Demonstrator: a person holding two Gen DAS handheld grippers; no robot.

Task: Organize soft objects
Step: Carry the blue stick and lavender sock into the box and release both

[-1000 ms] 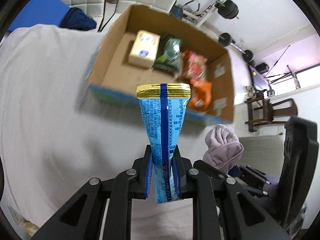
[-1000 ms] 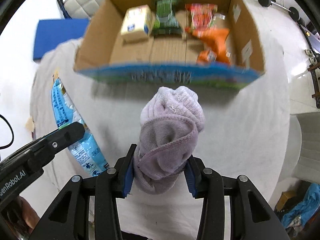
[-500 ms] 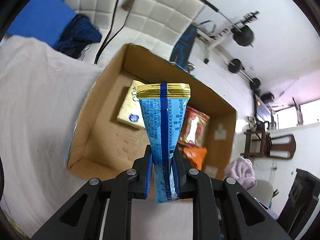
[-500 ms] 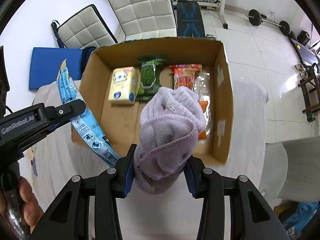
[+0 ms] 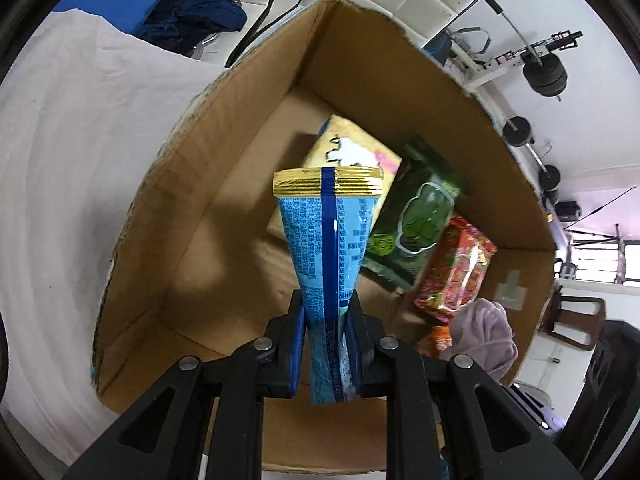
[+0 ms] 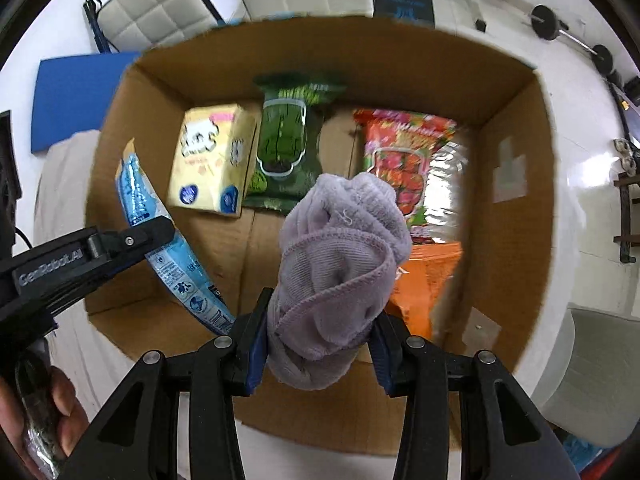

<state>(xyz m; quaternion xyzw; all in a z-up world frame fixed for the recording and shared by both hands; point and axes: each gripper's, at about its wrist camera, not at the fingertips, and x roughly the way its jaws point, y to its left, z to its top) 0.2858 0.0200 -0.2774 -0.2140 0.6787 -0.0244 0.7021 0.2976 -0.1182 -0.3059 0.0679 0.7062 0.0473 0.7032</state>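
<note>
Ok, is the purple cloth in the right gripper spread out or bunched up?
Bunched up. The purple cloth is a rolled wad with folded hems showing, squeezed between the right gripper's fingers, above the cardboard box.

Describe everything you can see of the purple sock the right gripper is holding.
The purple sock is a pale lilac, fuzzy knit bundle, rolled or folded on itself, with a stitched hem curving across its front. The right gripper is shut on its lower part, blue pads pressing both sides, so it bulges upward and forward. It hangs above the open cardboard box, over the bare floor near the orange packet, touching nothing but the pads. In the left wrist view it shows at the box's right side.
</note>
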